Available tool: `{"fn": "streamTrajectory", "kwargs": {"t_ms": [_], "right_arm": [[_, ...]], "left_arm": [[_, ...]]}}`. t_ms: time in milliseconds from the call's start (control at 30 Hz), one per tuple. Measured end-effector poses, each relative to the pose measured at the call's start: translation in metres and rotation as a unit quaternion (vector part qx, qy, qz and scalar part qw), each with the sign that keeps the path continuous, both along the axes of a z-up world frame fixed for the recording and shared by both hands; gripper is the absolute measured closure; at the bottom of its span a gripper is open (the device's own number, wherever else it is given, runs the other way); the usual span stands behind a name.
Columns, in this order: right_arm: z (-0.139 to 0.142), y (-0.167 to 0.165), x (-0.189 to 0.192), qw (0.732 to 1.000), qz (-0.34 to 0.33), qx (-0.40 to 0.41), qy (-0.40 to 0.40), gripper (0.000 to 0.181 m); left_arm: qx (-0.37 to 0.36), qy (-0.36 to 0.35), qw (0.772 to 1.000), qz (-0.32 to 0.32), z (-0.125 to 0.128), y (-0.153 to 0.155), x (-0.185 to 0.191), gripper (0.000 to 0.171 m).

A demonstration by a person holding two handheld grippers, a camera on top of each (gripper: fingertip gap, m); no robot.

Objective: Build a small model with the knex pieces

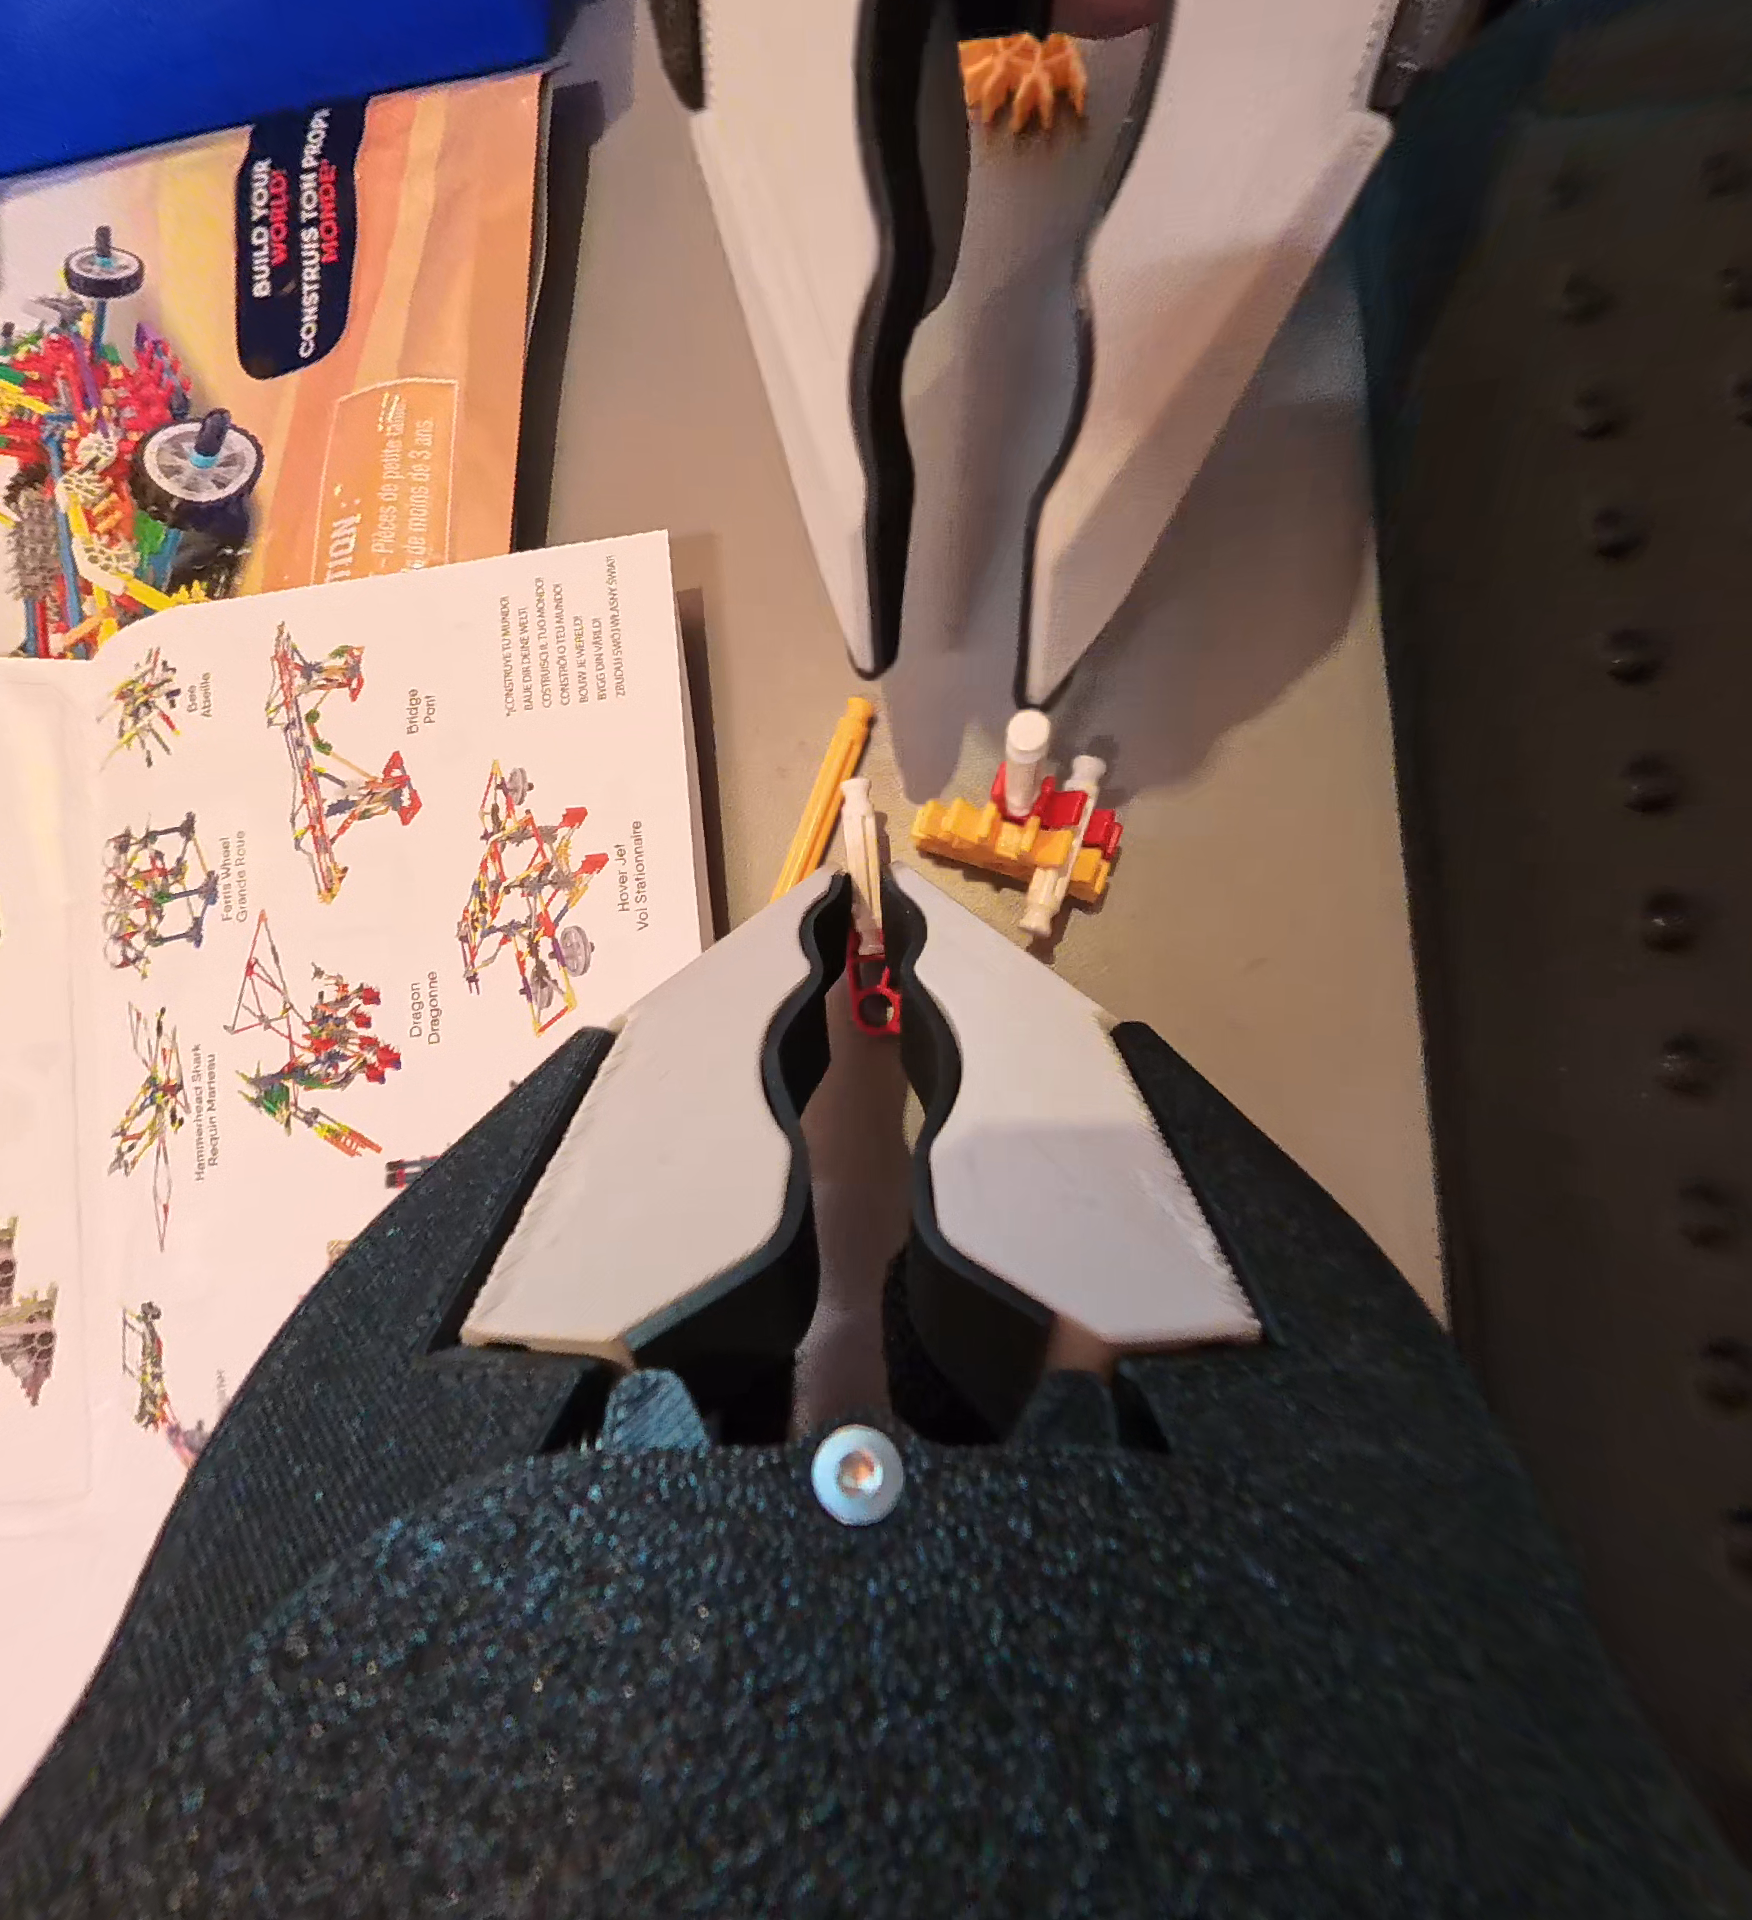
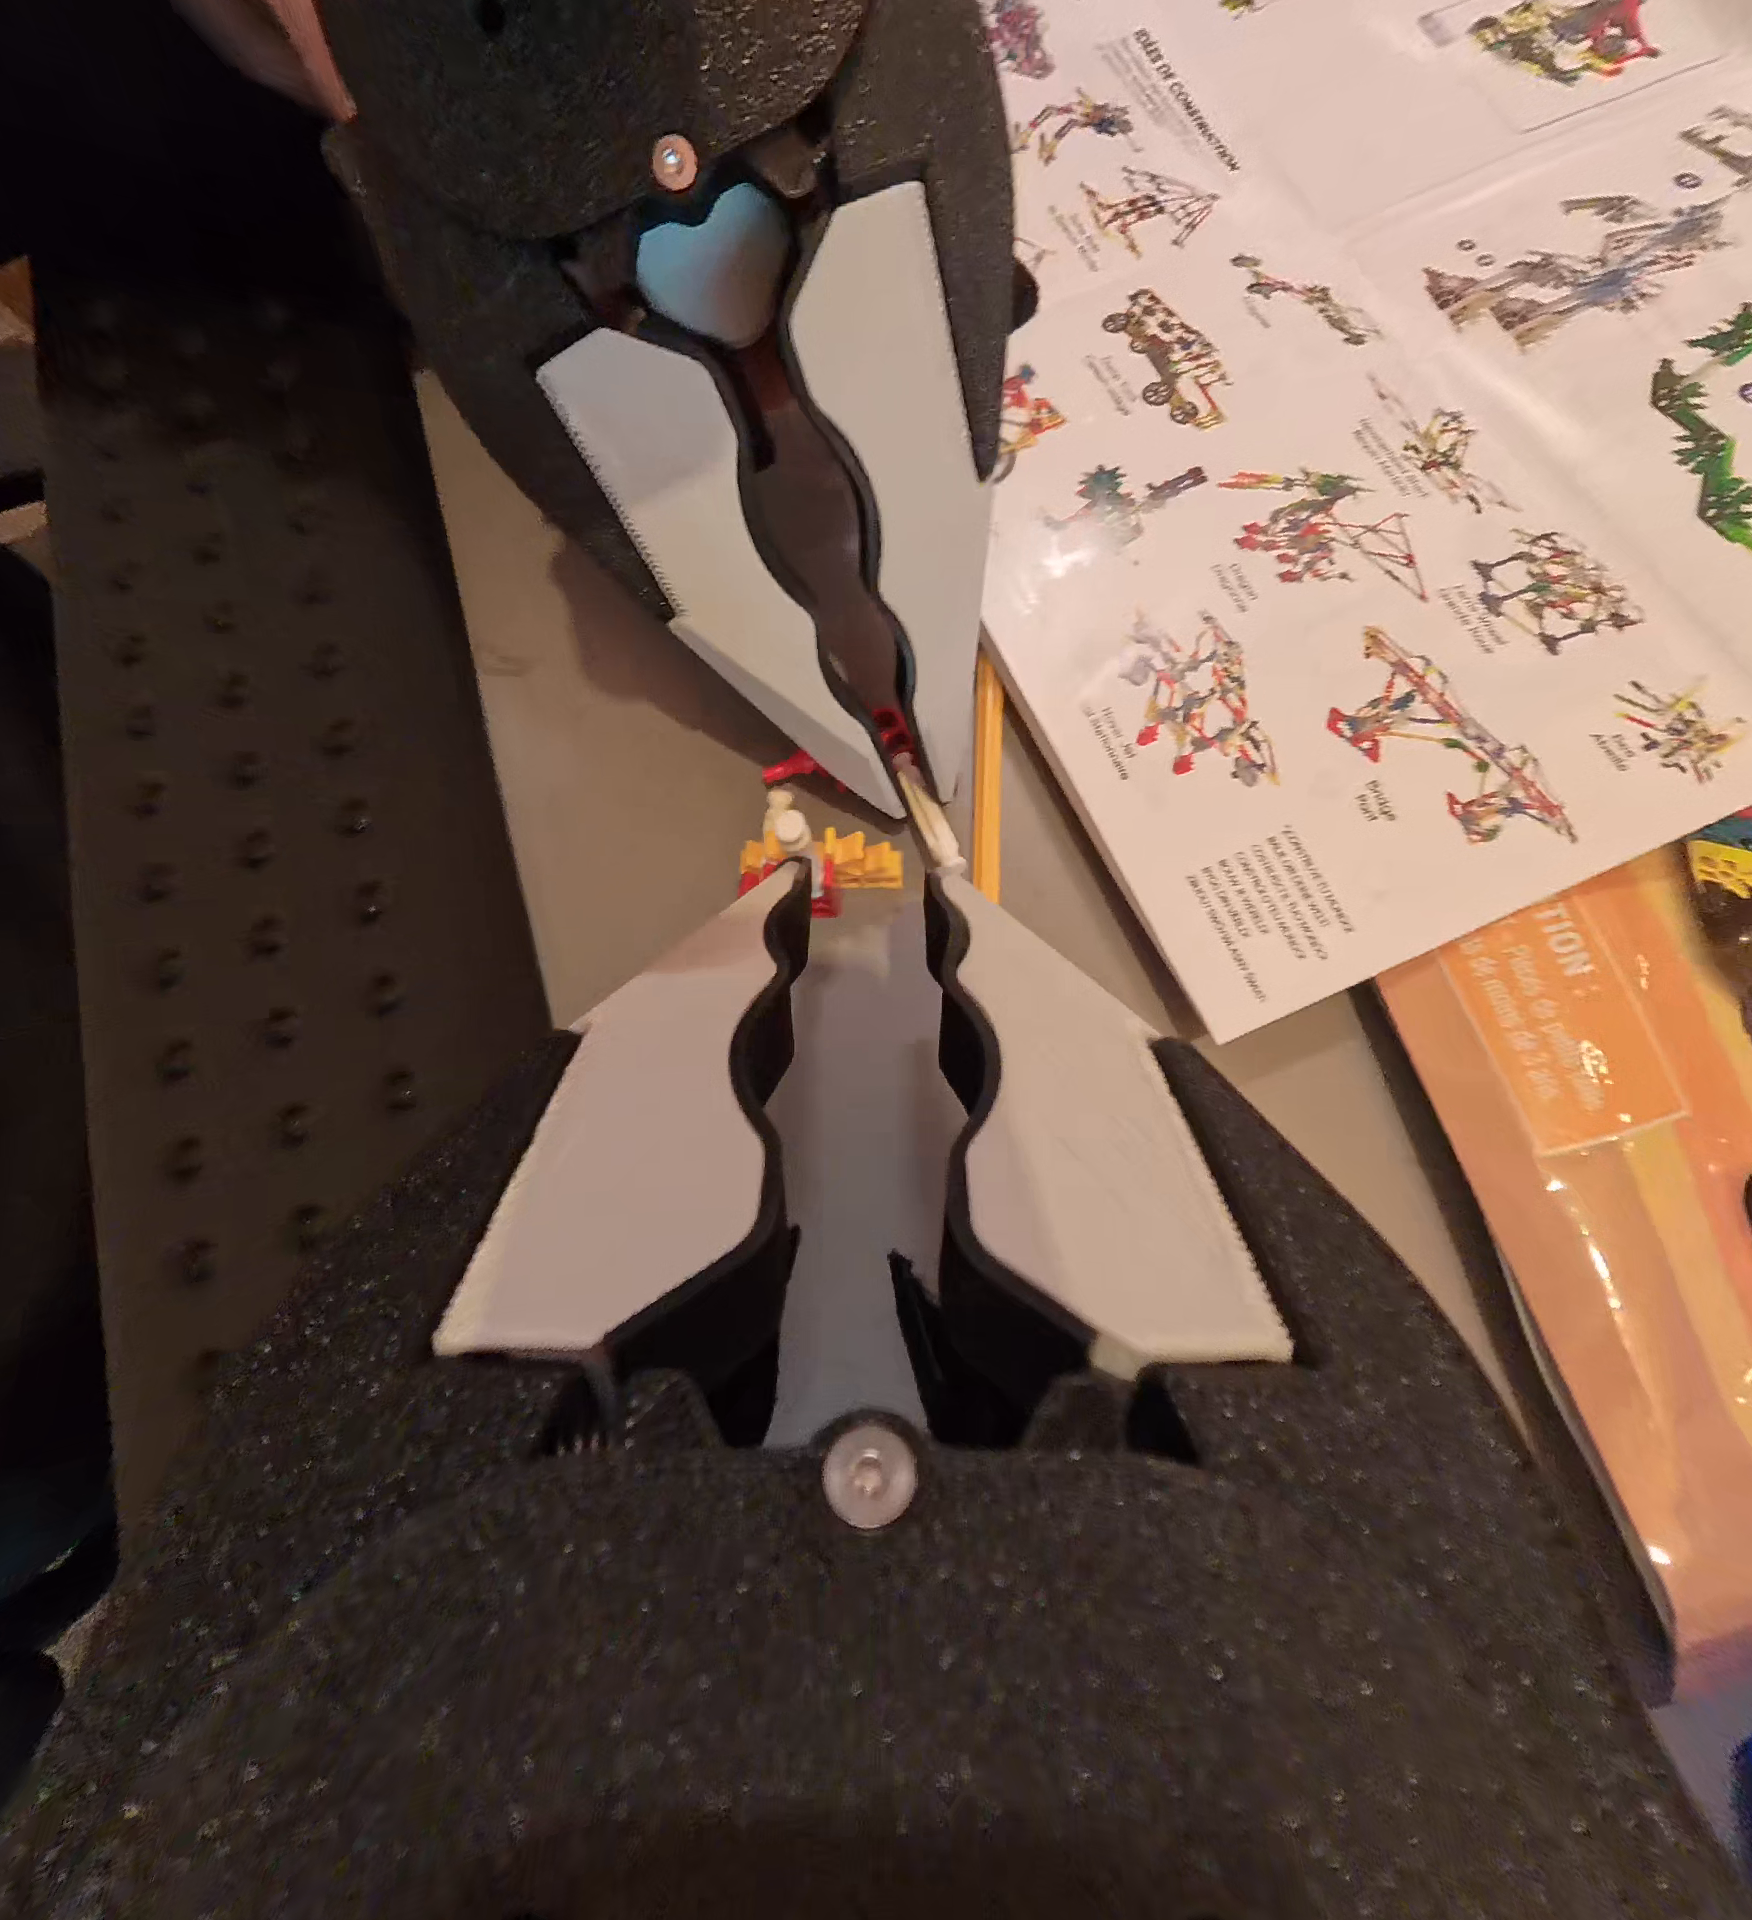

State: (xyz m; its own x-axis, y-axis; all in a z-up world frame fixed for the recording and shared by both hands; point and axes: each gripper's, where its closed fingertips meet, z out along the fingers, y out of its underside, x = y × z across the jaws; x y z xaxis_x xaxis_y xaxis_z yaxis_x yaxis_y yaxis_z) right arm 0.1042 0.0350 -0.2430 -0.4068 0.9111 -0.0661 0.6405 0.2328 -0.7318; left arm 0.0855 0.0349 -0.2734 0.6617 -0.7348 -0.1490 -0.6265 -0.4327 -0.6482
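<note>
Pinching a white rod (image 1: 859, 831) with its red clip (image 1: 874, 992), the left gripper (image 1: 867, 883) could twist it loose; right gripper (image 2: 867, 883) spread beside the yellow-red cluster (image 1: 1023, 831) may knock it.

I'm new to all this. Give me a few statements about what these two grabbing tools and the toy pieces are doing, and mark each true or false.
1. The left tool is shut on a white rod with a red connector. True.
2. The right tool grips a yellow rod. False: it is open and holds nothing; the yellow rod lies on the table.
3. A small yellow, red and white assembly sits on the table between the two tools. True.
4. The instruction sheet is rolled up. False: it lies spread open, flat.
5. The toy box stands upright. False: it lies flat beside the sheet.
</note>
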Motion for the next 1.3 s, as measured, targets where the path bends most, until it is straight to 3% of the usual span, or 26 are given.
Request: {"fn": "streamTrajectory", "kwargs": {"t_ms": [333,867,1067,1300], "right_arm": [[0.006,0.012,-0.019,0.998,-0.021,-0.059,0.007,0.173],[0.017,0.008,-0.016,0.999,0.004,-0.04,0.0,0.175],[0.021,0.009,-0.014,0.996,0.012,0.075,-0.05,0.176],[0.018,0.003,-0.011,0.962,0.051,0.217,-0.159,0.176]], "left_arm": [[0.086,-0.051,0.995,-0.016,0.036,0.006,0.002,0.17],[0.1,-0.094,0.99,-0.024,0.049,0.007,0.004,0.17],[0.112,-0.07,0.991,-0.026,0.05,0.008,0.003,0.165],[0.119,-0.028,0.992,-0.03,0.046,0.007,0.006,0.161]]}}
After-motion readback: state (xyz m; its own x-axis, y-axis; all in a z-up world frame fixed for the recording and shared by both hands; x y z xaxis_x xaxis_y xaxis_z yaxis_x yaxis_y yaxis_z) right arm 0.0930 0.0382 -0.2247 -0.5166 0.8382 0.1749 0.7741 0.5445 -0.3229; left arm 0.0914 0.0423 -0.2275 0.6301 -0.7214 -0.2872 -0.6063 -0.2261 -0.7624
